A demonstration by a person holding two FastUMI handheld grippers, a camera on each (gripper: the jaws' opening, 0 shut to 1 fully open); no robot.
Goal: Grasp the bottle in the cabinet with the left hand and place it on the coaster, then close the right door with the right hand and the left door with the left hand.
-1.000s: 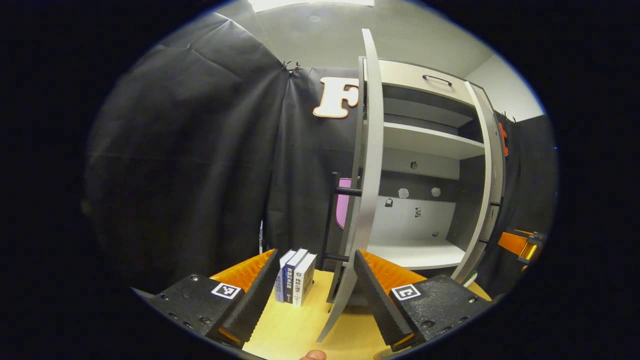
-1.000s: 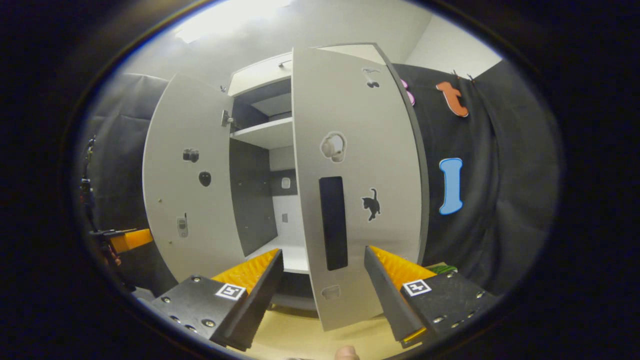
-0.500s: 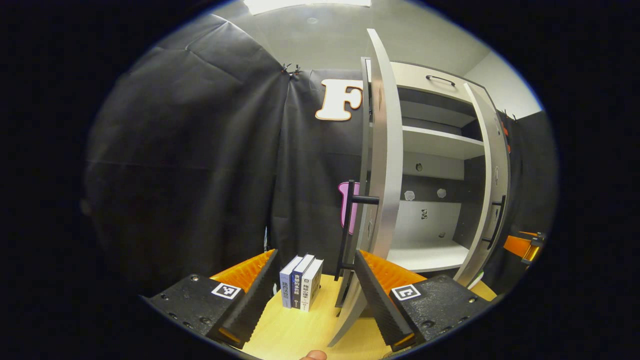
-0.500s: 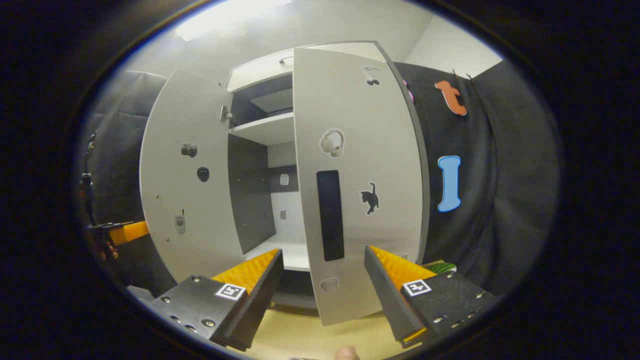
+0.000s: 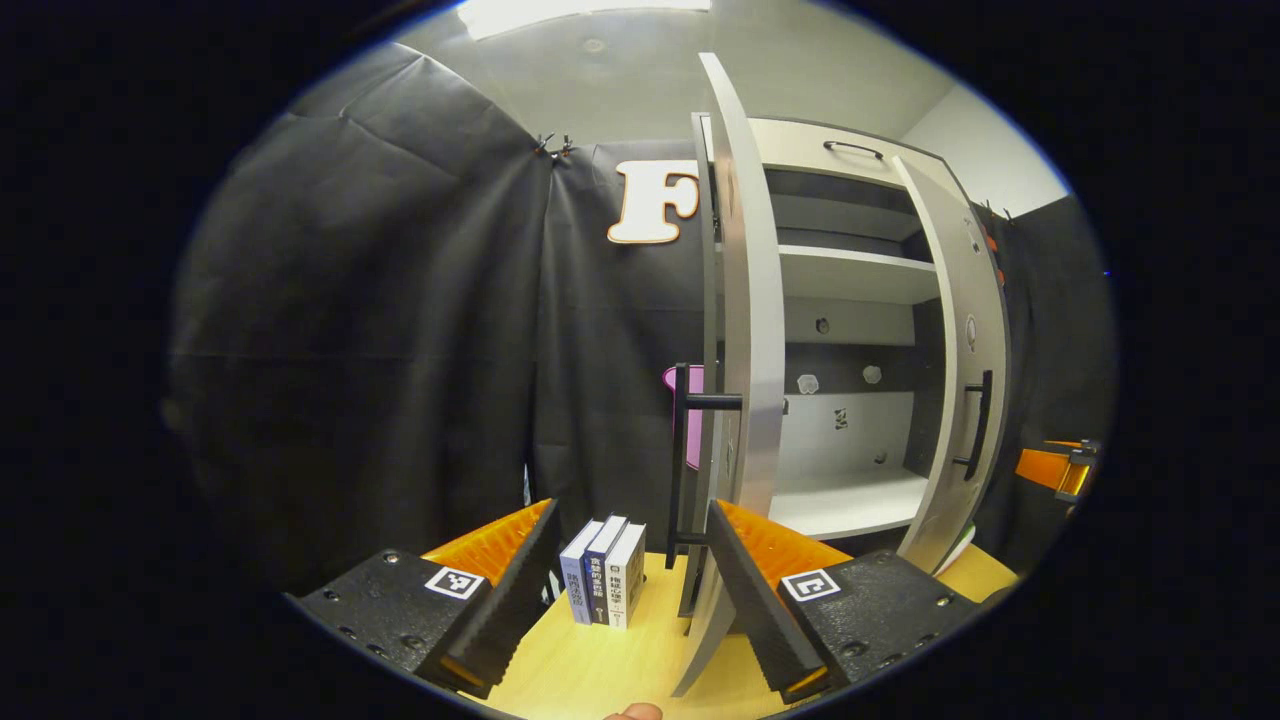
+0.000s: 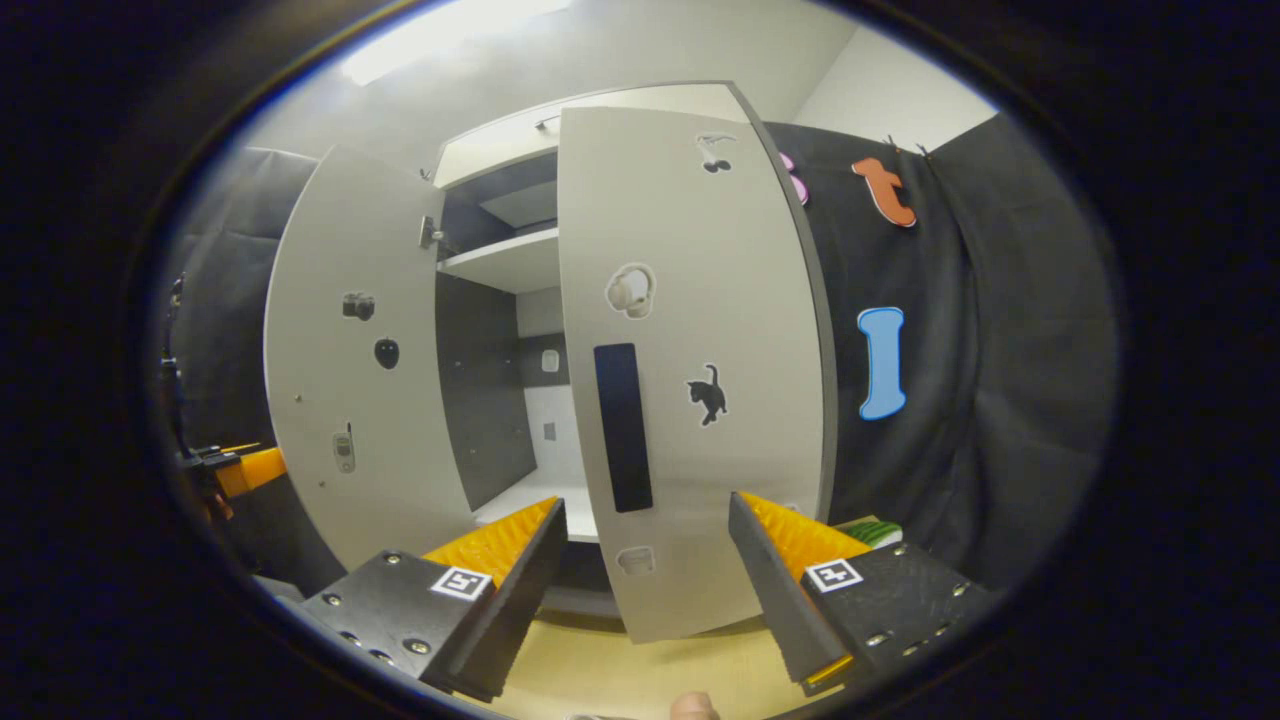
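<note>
Standing on a pale wooden table [image 5: 600,670], the white cabinet [image 5: 850,300] has both doors swung partway open against the black cloth walls of the booth. In the left gripper view the left door [image 5: 745,300] is seen nearly edge-on, its black bar handle [image 5: 685,450] just ahead of the left gripper [image 5: 630,590], whose fingers are spread apart and hold nothing. Three books [image 5: 603,585] stand upright together on the table beside that door. Farther back the right door [image 5: 960,350] angles inward, and between the doors a white shelf [image 5: 850,275] and the bare white cabinet floor [image 5: 850,500] show. In the right gripper view the right door [image 6: 700,350] faces the camera, with stickers and a dark handle [image 6: 622,425], and the right gripper [image 6: 645,590] is spread wide and empty just before its lower edge. The bottle and coaster cannot be made out. A bright ceiling light [image 5: 580,12] glows overhead.
</note>
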